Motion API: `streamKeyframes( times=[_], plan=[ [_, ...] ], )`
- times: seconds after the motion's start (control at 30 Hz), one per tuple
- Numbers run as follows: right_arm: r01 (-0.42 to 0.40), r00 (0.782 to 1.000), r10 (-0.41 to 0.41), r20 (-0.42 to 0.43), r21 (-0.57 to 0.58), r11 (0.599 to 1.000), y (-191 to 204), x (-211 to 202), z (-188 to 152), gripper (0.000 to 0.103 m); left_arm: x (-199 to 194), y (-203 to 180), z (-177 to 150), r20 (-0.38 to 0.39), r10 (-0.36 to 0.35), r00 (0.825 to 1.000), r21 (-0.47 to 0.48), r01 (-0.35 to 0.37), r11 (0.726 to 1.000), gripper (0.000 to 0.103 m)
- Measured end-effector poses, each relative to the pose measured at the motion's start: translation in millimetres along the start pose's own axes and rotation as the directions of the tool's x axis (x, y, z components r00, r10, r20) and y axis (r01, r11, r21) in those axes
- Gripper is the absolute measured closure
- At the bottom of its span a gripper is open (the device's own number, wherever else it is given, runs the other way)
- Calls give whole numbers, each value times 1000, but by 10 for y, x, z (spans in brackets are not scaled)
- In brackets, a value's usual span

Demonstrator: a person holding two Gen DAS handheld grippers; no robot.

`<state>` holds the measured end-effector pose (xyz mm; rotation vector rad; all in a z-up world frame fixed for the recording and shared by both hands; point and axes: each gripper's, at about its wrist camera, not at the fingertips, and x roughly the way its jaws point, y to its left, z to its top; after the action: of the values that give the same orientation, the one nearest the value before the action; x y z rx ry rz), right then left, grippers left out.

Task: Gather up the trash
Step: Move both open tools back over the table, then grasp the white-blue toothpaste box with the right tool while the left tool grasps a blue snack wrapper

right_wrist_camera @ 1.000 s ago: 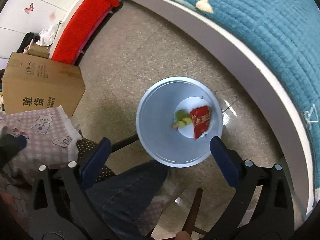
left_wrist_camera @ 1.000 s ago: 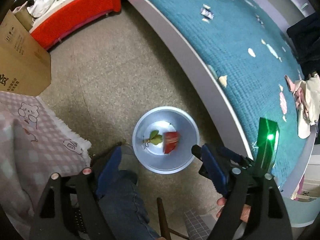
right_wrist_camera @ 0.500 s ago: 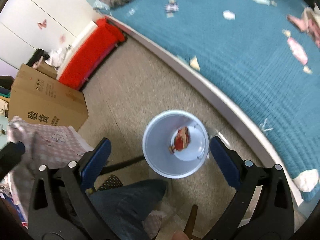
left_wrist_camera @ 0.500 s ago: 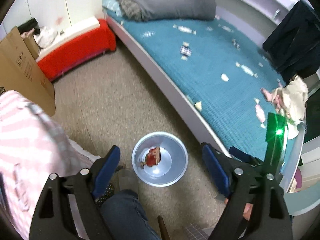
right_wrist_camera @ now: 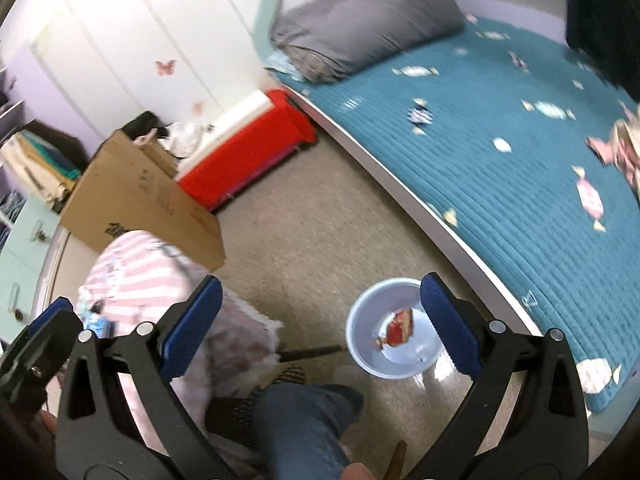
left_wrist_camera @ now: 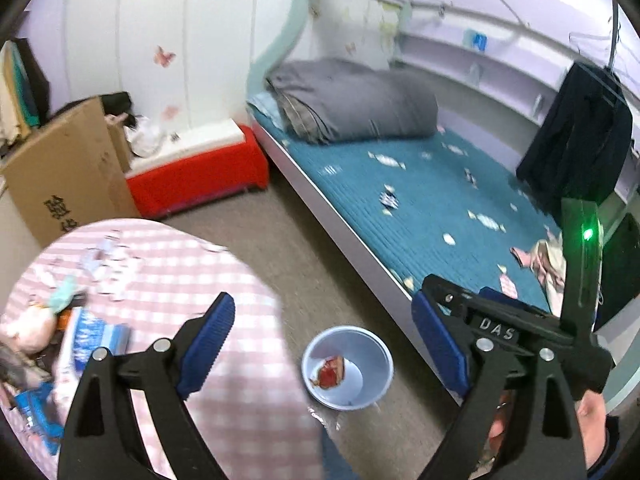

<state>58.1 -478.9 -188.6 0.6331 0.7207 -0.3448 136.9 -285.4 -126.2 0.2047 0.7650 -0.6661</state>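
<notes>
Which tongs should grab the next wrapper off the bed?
Probably the right tongs: they sit on the bed side, open and empty, facing the wrappers. Left tongs hang over the checked cloth.

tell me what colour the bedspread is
Teal blue bedspread, dotted with a pale candy-wrapper print; the right wrist view shows it best.

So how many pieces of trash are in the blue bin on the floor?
1 visible: a red wrapper lying at the bottom of the blue bin. Smaller bits may be hidden beneath it.
</notes>
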Motion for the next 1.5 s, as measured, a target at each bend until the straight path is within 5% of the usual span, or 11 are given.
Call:
streamKeyframes(
  times=[0.33,0.67,0.8,1.0,1.33,1.37,1.5],
  plan=[
    [-86,996,89,12,-160,983,1038,-247,-166,6,-744,788,-241,115,109,987,-97,-98,990,14],
    [-168,986,158,-57,-282,945,1898,-132,-441,6,-1224,1584,-694,152,244,958,-233,-206,950,14],
    [-207,977,177,-120,-319,925,2164,46,-611,6,-1359,1981,-967,136,352,926,-304,-299,905,14],
    [-255,956,186,-225,-333,908,2408,380,-875,6,-1431,2584,-1342,46,565,823,-427,-495,756,12],
    [-299,920,181,-347,-327,897,2730,877,-1170,7,-1220,3177,-1503,-68,608,791,-470,-563,680,12],
    [-302,919,181,-351,-327,896,2746,902,-1182,9,-1214,3241,-1527,-63,597,800,-479,-549,685,12],
    [-295,918,166,-361,-340,893,2843,1015,-1235,54,-1103,3367,-1526,-59,549,833,-478,-507,717,21]
  ],
)
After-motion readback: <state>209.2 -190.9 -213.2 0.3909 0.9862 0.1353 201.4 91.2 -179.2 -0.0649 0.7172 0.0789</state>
